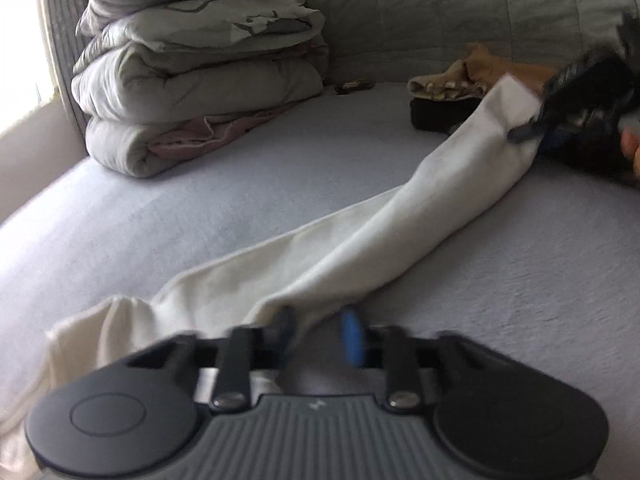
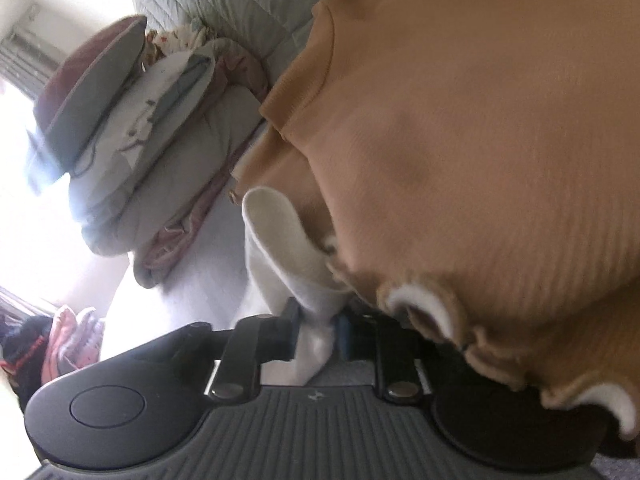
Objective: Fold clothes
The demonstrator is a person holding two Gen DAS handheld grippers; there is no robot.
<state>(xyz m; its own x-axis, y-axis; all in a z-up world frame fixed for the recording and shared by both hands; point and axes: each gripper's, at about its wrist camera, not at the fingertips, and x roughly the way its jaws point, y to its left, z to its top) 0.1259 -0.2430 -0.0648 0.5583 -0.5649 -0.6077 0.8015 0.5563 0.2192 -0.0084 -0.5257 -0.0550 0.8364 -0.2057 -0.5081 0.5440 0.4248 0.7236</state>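
Covering nearly all of the left wrist view, a bed [image 1: 280,168] with a pale lilac sheet carries everything else. A quilted grey headboard [image 1: 420,8] rises along its far edge. In the far left corner, against that headboard, stands a tall stack of folded duvets and pillows [image 1: 196,80] in grey, white and dusty pink.

Across the middle of the bed lies a long white garment [image 1: 360,240], bunched into a loose rope that runs from the near edge toward the far right side. Beside its far end, near the headboard, sits a small pile of tan clothing [image 1: 472,72] on top of something dark. In the right wrist view a ribbed tan top [image 2: 460,160] with a ruffled, white-lined hem fills the right half of the picture, lying just beside the white cloth.

The left tool [image 1: 318,334] has its two fingers drawn close together, pinching the near end of the white garment. The right tool [image 2: 316,332] is likewise nearly closed, and a fold of the white fabric is squeezed between its black and blue fingers. Both pictures are somewhat blurred.
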